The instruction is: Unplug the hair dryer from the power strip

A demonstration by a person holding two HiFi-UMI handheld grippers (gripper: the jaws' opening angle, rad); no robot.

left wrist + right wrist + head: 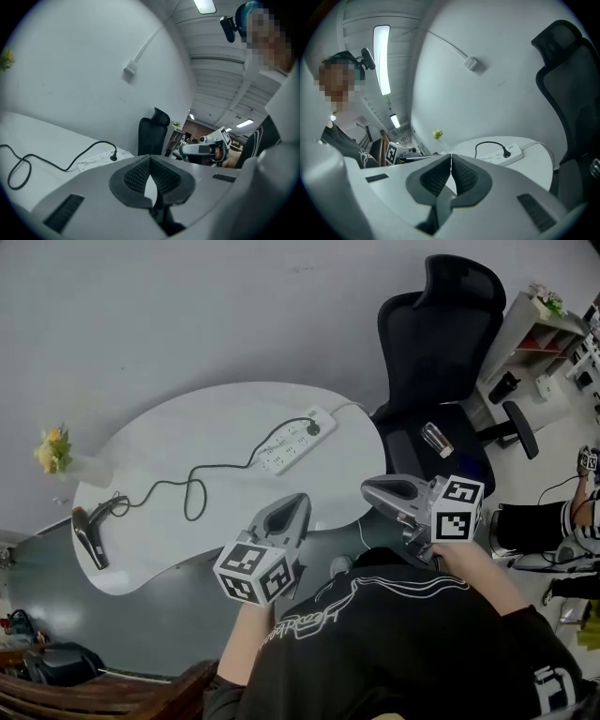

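Observation:
A white power strip (296, 442) lies at the far right of the white oval table (159, 442), with a black plug (313, 428) in it. Its black cord (192, 488) loops leftward to the dark hair dryer (91, 536) at the table's left end. My left gripper (300, 502) hovers over the table's near edge, shut and empty. My right gripper (368, 489) hangs just off the table's near right edge, also shut on nothing. Strip (96, 161) and plug (114, 158) lie well ahead in the left gripper view. The right gripper view shows the plug (506, 153) in the strip (512, 154) beyond its own tips (451, 157).
A black office chair (441, 343) stands right of the table, close to the strip. A small vase of yellow flowers (53, 452) sits at the table's far left. Shelving (548, 334) and another seated person (553, 526) are at the right.

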